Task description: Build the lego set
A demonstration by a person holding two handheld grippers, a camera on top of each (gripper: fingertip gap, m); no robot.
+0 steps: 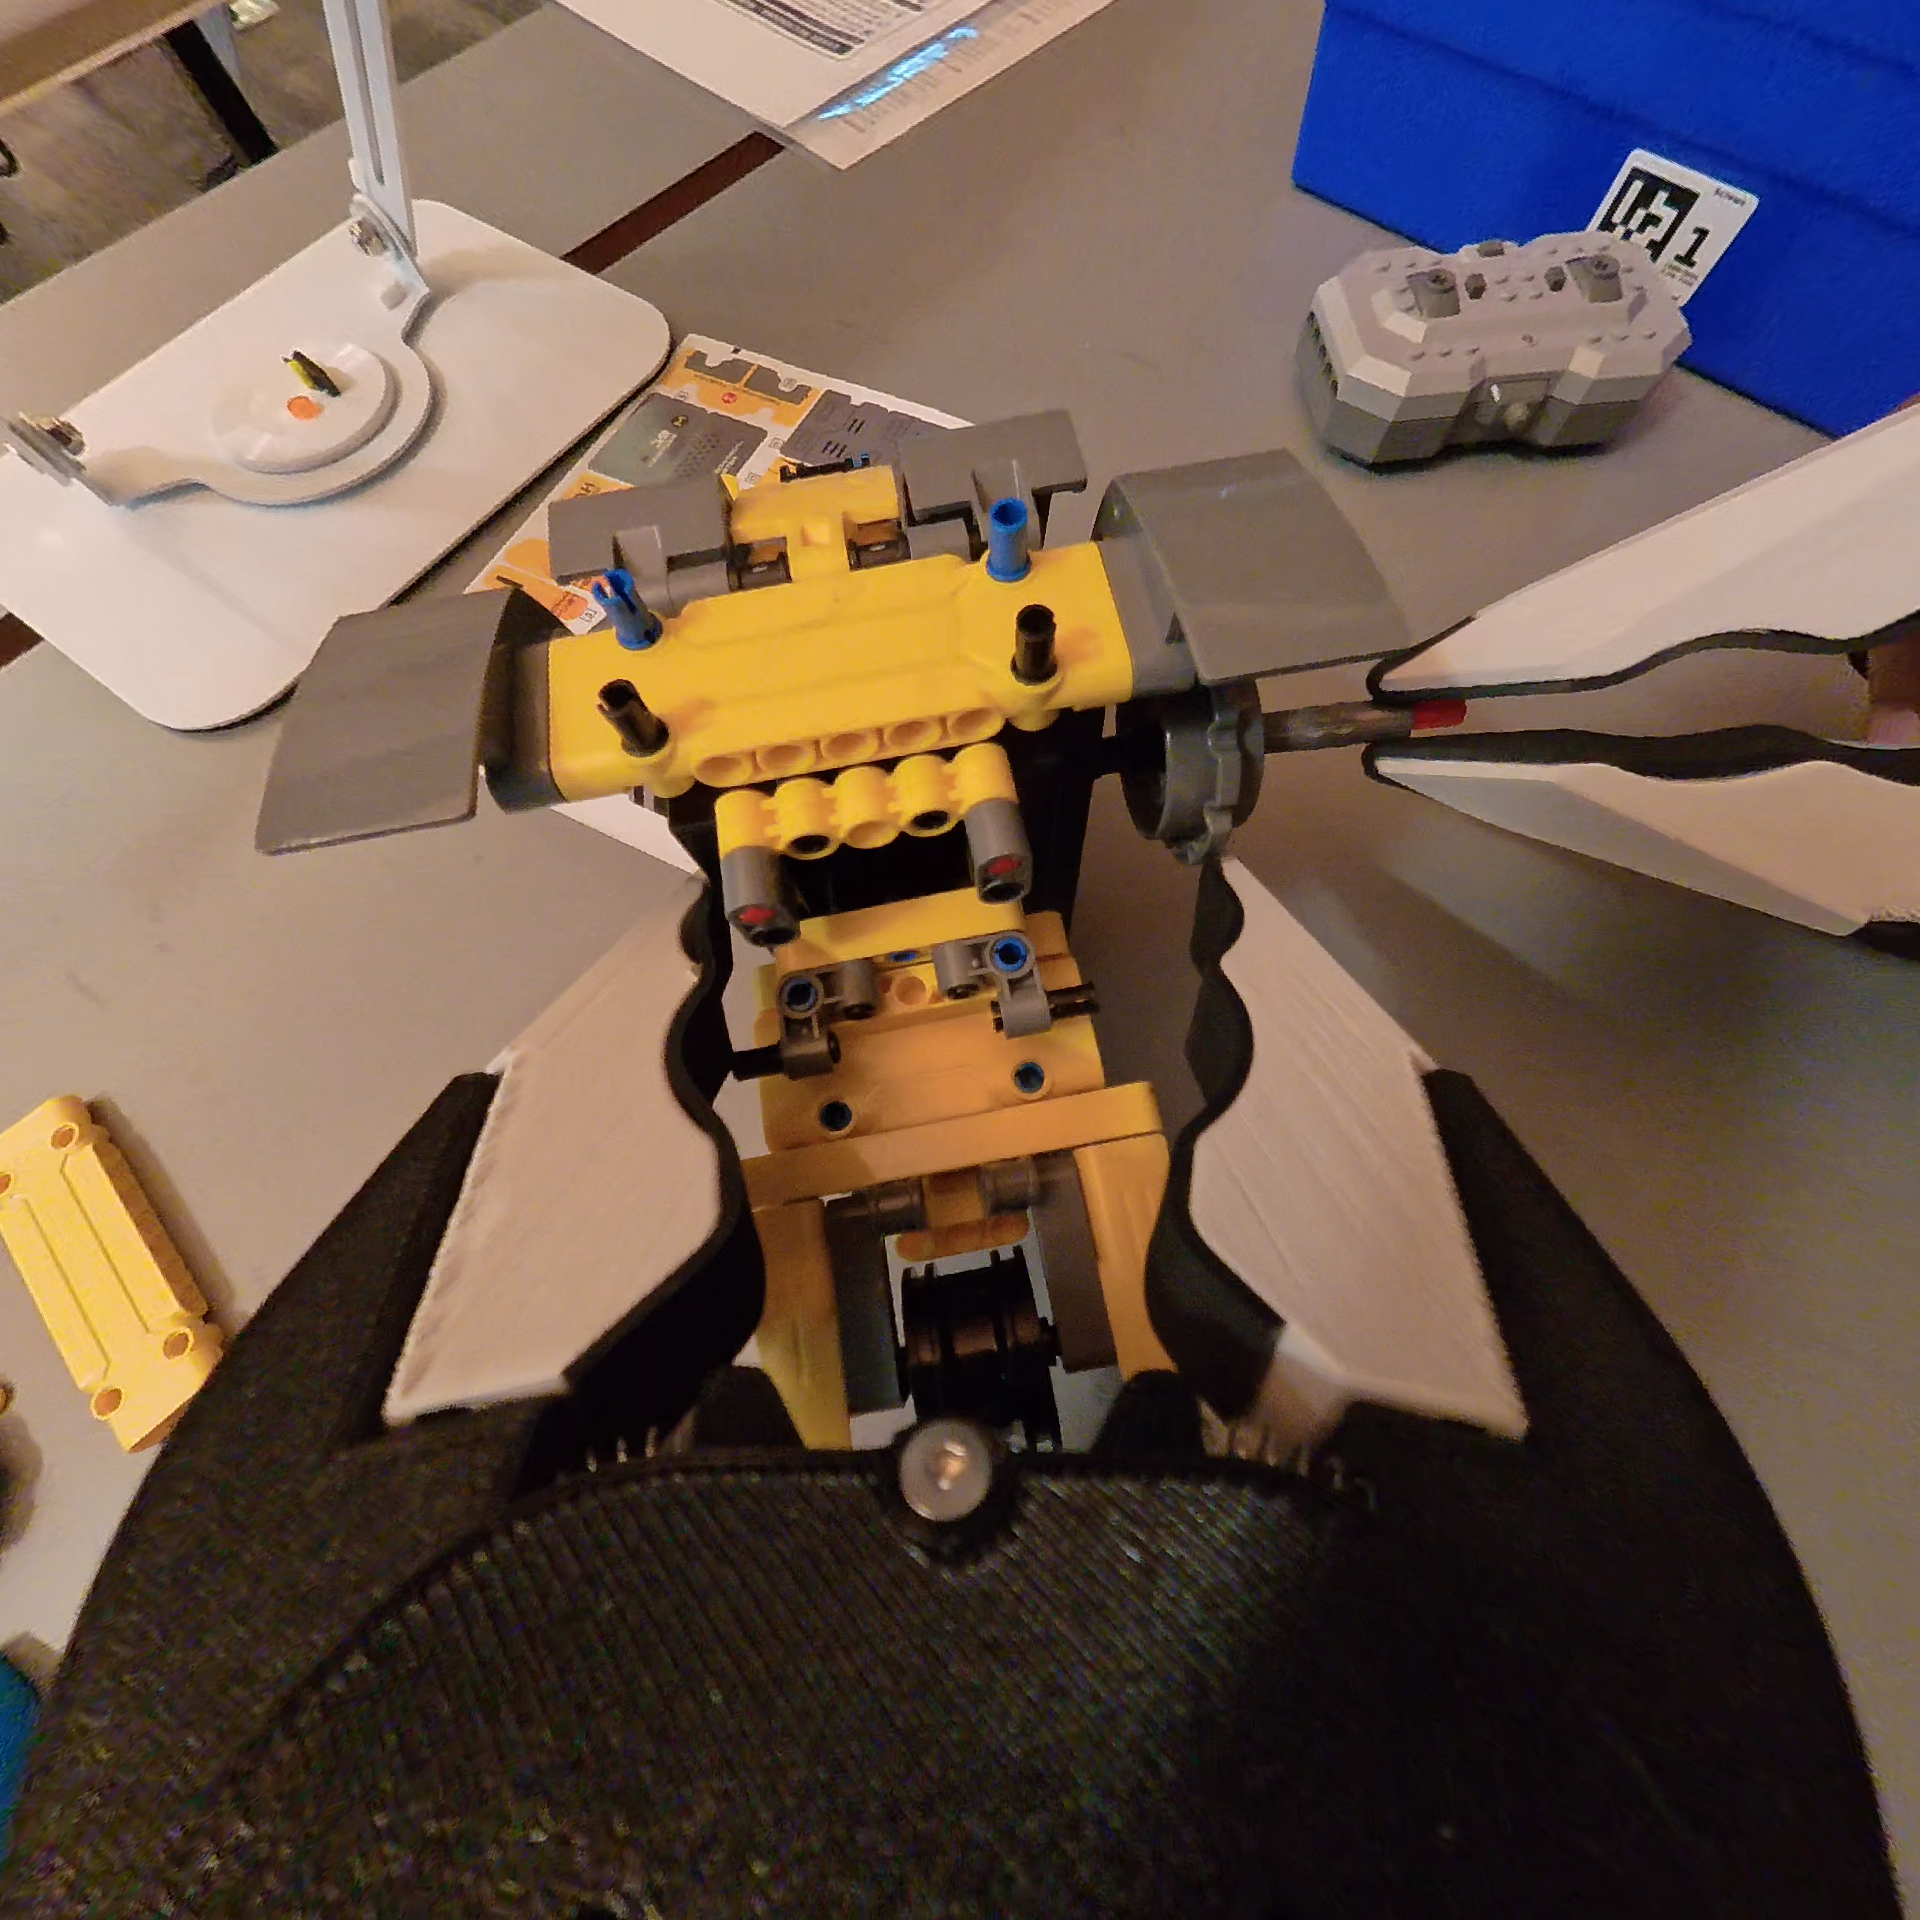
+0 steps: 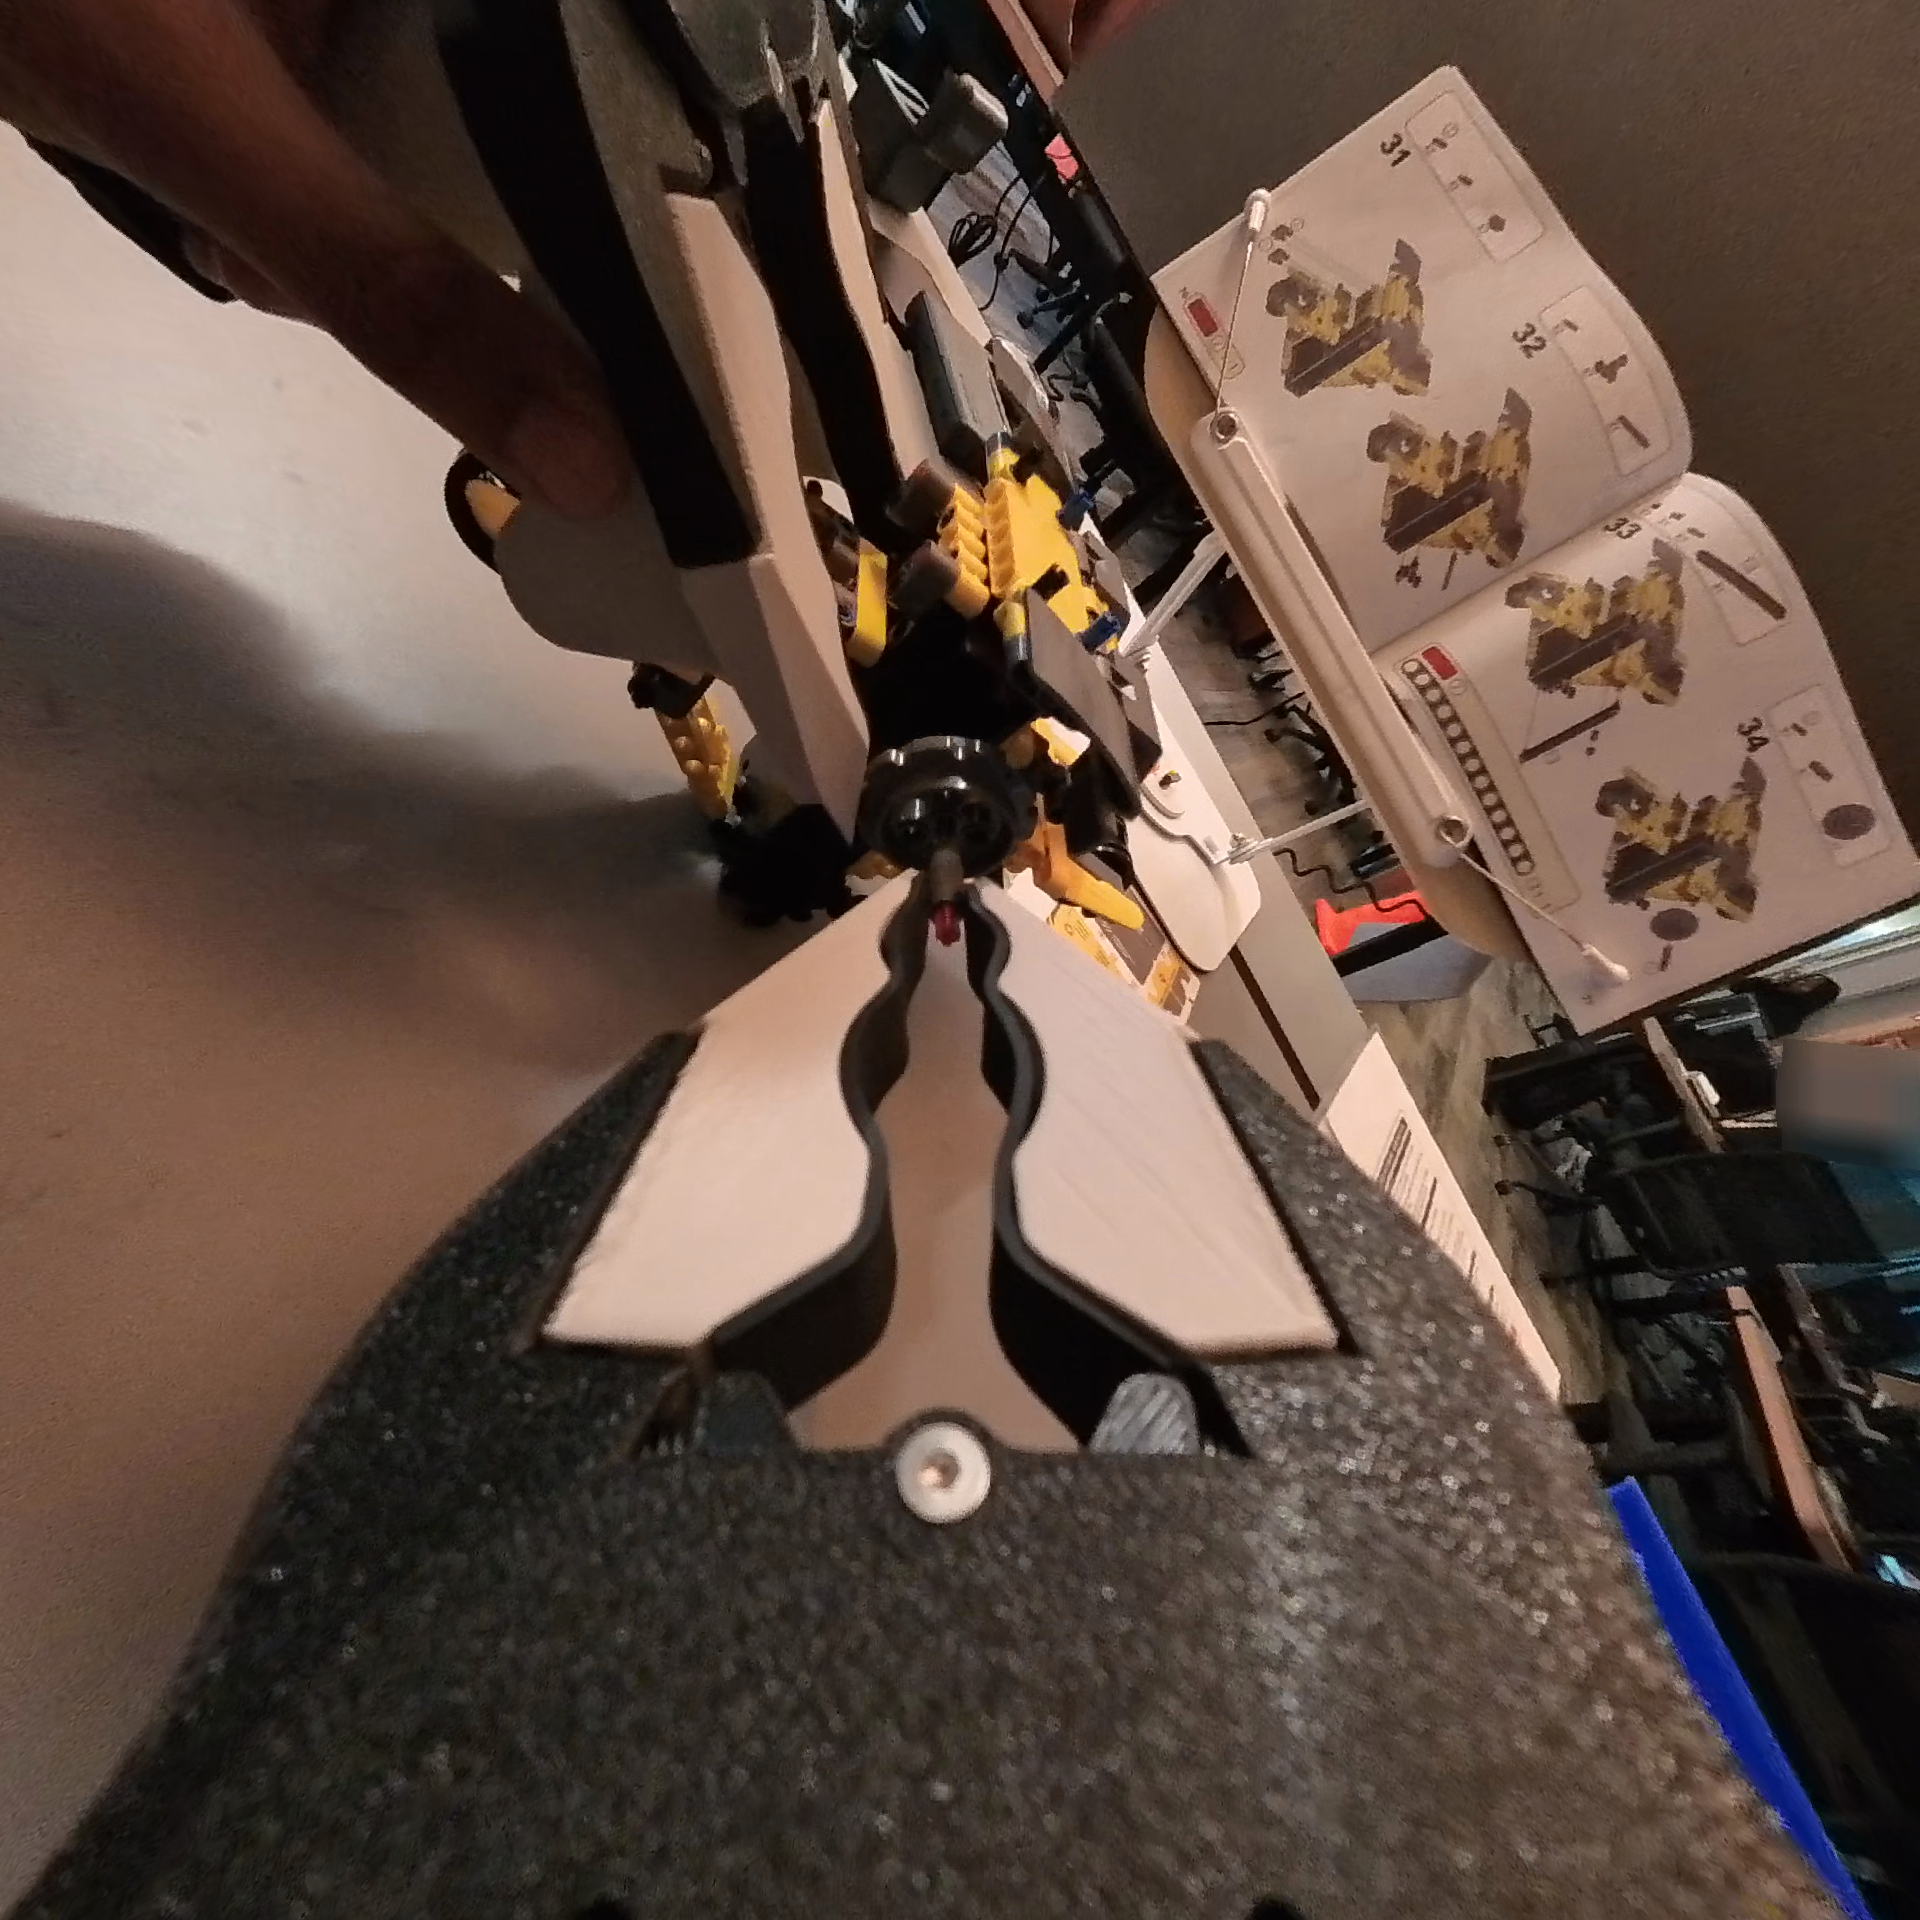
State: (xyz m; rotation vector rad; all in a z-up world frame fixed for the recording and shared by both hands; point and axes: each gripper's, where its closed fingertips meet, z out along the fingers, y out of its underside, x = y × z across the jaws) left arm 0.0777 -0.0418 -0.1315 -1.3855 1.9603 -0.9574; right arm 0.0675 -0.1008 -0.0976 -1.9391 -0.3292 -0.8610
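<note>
A yellow and grey brick-built vehicle model (image 1: 831,665) stands on the grey table. My left gripper (image 1: 951,914) is shut on the model's yellow body, one finger on each side. A dark axle rod (image 1: 1320,727) with a red tip sticks out of a grey wheel hub (image 1: 1195,769) on the model's right side. My right gripper (image 2: 943,914) is shut on that axle rod (image 2: 943,878), just in front of the black hub (image 2: 940,816). It also shows in the left wrist view (image 1: 1382,722), coming in from the right. A person's hand (image 2: 343,270) holds the left gripper.
A white stand base (image 1: 312,436) sits at the back left. A grey battery box (image 1: 1486,353) lies before a blue bin (image 1: 1621,156). A loose yellow panel (image 1: 94,1268) lies at the left. An open instruction booklet (image 2: 1558,582) rests on a stand. My left gripper's tips are some 20 cm from the loose yellow panel (image 1: 94,1268).
</note>
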